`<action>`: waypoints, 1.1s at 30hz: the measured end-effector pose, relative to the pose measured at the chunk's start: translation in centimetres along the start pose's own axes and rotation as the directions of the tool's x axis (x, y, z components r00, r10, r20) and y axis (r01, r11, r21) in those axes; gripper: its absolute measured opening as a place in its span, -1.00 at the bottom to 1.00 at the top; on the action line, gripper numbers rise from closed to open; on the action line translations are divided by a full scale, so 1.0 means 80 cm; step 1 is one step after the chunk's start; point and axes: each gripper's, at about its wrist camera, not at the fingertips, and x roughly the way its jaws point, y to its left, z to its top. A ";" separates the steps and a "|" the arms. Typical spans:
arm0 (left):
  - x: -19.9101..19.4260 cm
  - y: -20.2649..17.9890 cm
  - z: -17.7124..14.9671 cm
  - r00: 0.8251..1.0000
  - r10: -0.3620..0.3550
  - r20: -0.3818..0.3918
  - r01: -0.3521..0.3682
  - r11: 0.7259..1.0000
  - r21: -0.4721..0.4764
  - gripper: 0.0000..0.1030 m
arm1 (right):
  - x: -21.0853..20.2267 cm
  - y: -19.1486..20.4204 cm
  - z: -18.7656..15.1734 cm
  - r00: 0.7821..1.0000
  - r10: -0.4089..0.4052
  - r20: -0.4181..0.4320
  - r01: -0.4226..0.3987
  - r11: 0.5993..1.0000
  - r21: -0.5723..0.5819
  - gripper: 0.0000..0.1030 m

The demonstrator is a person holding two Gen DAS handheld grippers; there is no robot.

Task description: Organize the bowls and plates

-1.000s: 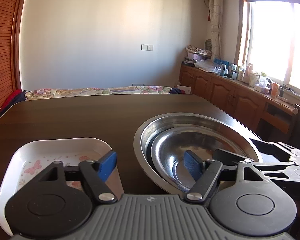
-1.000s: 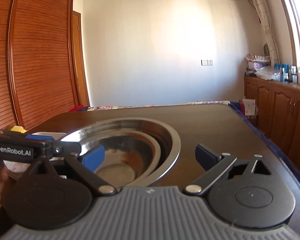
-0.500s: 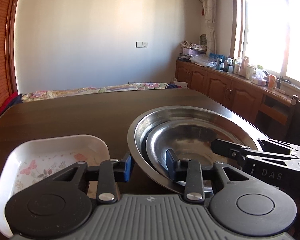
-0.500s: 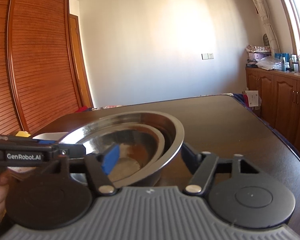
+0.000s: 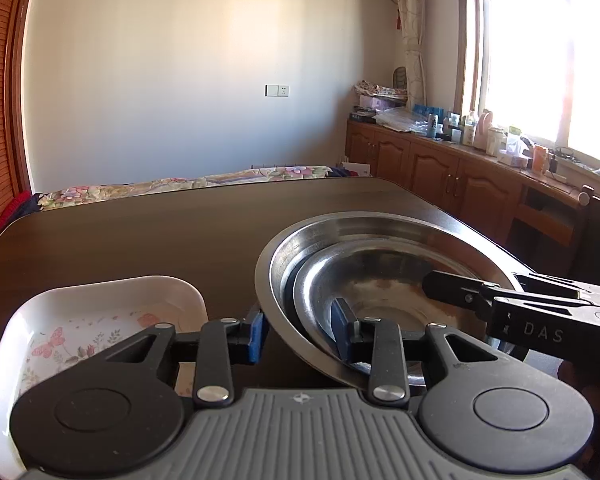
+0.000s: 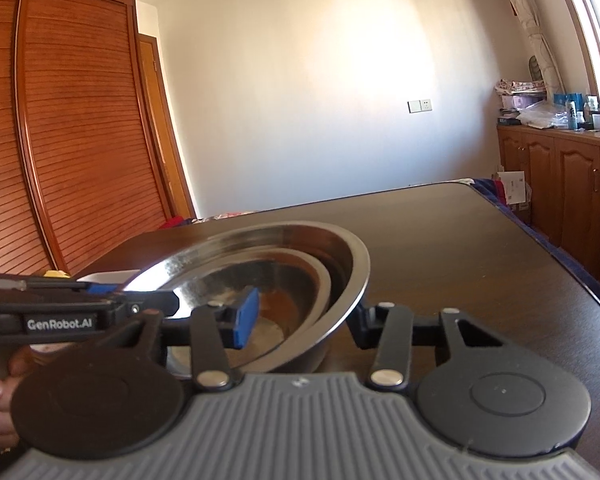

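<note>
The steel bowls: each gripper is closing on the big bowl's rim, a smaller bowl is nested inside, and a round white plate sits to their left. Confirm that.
One detail is off: the left wrist view shows the white dish is rectangular with rounded corners, not round. The left gripper and right gripper do straddle the big bowl's rim, with the smaller bowl nested inside.

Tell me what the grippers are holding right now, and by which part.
Both the left gripper and the right gripper clamp the large steel bowl by its rim, on opposite sides.
</note>
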 end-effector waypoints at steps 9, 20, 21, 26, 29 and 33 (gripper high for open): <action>-0.017 0.007 0.014 0.999 -0.021 0.032 0.021 1.000 -0.002 -0.30 | 0.000 -0.004 0.005 1.000 -0.007 0.007 0.007 1.000 0.008 -0.23; -0.063 0.048 0.035 0.997 0.046 0.065 -0.044 0.998 -0.043 -0.30 | -0.004 0.027 0.034 0.998 0.056 0.029 -0.055 0.998 -0.034 -0.23; -0.066 0.052 0.036 0.996 0.054 0.064 -0.051 0.998 -0.048 -0.30 | -0.003 0.032 0.036 0.997 0.068 0.029 -0.067 0.997 -0.041 -0.23; -0.084 0.080 0.031 0.993 0.099 0.062 -0.095 0.993 -0.069 -0.30 | 0.004 0.056 0.041 0.993 0.118 0.021 -0.116 0.991 -0.071 -0.23; -0.092 0.092 0.026 0.990 0.125 0.058 -0.120 0.989 -0.080 -0.30 | 0.008 0.073 0.042 0.990 0.140 0.014 -0.138 0.986 -0.097 -0.23; -0.099 0.106 0.020 0.986 0.156 0.054 -0.151 0.984 -0.093 -0.30 | 0.016 0.091 0.042 0.985 0.171 -0.006 -0.170 0.979 -0.115 -0.23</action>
